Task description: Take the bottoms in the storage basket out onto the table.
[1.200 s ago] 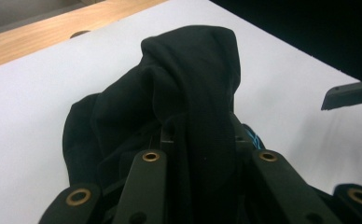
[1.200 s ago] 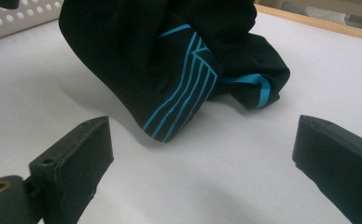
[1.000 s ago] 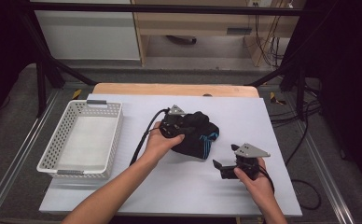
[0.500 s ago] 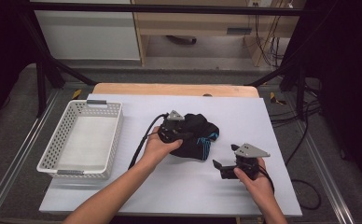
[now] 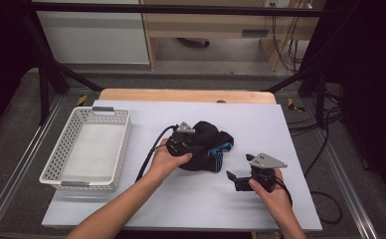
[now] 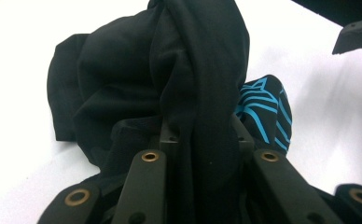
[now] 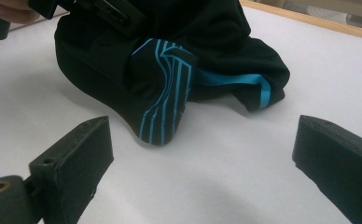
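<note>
High view, items by size.

Table (image 5: 290, 129) — white top, bearing everything below.

Basket (image 5: 56, 164) — white, perforated, at the left end of the table, well apart from the cloth; nothing visible inside.

Black garment (image 5: 208, 144) — crumpled heap with blue stripes, near the table's middle. Its bulk sits under and beyond the left hand; a striped fold (image 7: 163, 100) trails off toward the right hand's side. Long axis runs roughly across the table, from left hand to right.

Left gripper (image 5: 178, 142) — on the heap's left edge. In the left gripper view a thick rope of black fabric (image 6: 202, 93) rises between the jaws, which are drawn in tight on it: a firm hold on the cloth.

Right gripper (image 5: 236, 178) — near the table's front right, jaws spread wide with nothing between them, resting clear of the cloth. In the right gripper view the striped fold lies straight ahead, near but not touching.

Judgement: the left has the garment already; the right is nearer the trailing striped end.
</note>
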The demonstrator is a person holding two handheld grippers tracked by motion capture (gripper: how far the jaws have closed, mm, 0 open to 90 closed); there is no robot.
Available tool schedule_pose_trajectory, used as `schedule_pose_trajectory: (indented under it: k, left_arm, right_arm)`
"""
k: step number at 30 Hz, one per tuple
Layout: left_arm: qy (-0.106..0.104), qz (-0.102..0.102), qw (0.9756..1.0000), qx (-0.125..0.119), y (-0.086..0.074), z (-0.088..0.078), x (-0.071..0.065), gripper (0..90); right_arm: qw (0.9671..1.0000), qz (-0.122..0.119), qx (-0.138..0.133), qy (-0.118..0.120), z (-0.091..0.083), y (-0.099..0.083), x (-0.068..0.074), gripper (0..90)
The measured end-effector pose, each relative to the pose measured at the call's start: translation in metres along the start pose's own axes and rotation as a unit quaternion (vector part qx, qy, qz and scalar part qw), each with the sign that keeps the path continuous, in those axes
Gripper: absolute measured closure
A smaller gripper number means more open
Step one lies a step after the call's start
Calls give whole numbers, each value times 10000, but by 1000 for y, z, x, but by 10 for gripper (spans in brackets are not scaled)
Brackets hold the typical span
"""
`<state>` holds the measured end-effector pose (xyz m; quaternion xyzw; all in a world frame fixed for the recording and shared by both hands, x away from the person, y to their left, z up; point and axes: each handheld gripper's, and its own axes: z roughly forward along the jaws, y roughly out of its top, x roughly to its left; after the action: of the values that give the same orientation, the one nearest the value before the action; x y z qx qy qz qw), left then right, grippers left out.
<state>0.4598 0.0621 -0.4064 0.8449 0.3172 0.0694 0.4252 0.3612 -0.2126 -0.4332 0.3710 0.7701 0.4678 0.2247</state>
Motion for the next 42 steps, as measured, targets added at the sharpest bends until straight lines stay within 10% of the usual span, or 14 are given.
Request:
schedule_pose_trajectory:
  k: [42]
  left_arm:
    - [-102, 22, 9999, 54, -25, -5, -2, 664]
  right_arm:
    - [10000, -8, 43, 4, 1, 0, 0, 53]
